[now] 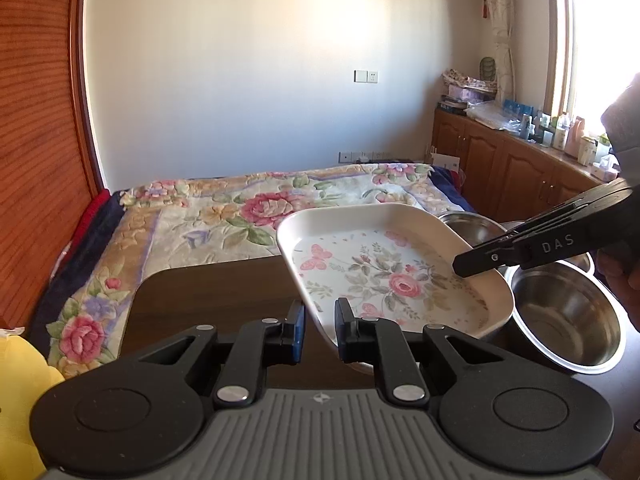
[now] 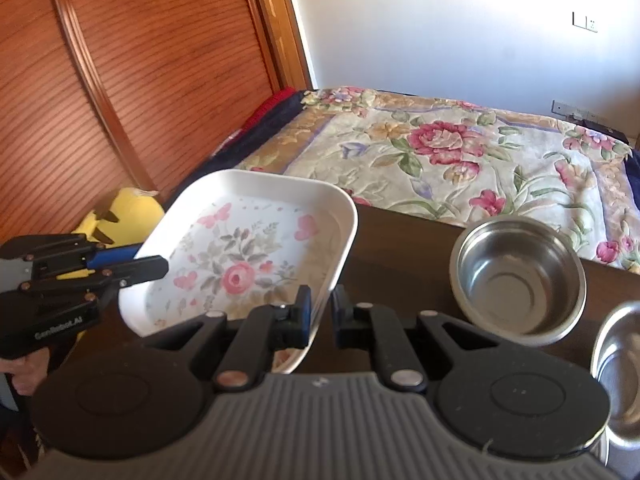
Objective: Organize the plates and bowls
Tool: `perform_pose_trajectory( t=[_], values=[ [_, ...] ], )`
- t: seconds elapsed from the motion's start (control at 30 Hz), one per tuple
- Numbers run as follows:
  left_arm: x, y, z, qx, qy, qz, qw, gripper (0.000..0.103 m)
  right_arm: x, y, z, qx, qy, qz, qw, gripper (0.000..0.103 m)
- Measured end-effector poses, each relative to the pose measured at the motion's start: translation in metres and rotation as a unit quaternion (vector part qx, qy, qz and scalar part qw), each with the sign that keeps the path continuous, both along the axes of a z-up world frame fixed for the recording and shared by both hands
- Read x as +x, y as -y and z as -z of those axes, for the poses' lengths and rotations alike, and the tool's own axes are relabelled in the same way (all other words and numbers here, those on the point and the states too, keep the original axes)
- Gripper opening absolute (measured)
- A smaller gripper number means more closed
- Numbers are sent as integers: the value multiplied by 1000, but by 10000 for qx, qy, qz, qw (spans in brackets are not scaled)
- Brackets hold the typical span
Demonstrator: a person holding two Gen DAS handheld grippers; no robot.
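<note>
A white rectangular plate (image 1: 384, 276) with a pink rose and butterfly print is held tilted above the dark table (image 1: 216, 292). My left gripper (image 1: 320, 322) is shut on its near-left rim. My right gripper (image 1: 460, 264) clamps the opposite rim. In the right wrist view the plate (image 2: 248, 248) has its edge pinched in my right gripper (image 2: 322, 306), and my left gripper (image 2: 160, 266) bites its far side. Steel bowls stand to the right: a large one (image 1: 568, 320), one behind the plate (image 1: 472, 222), and in the right wrist view one (image 2: 520, 276) beside another (image 2: 620, 372).
Behind the table (image 2: 400, 248) lies a bed with a floral blanket (image 1: 224, 216). A wooden wardrobe (image 2: 120, 80) stands on the left with a yellow toy (image 2: 124, 212) at its foot. Low cabinets (image 1: 500, 168) loaded with bottles line the window wall.
</note>
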State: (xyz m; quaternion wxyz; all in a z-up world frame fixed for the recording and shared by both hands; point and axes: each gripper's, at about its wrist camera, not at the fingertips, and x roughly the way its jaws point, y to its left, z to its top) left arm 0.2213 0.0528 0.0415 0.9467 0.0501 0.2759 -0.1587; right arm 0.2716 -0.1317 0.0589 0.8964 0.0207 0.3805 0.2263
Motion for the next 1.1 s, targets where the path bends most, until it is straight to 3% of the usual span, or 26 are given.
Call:
perform_pose_trajectory(
  t=[1.1],
  values=[
    [-114,-6,10,-321,55,66,9994,17,-102,5,18,357,142,-99,9992,12]
  ],
)
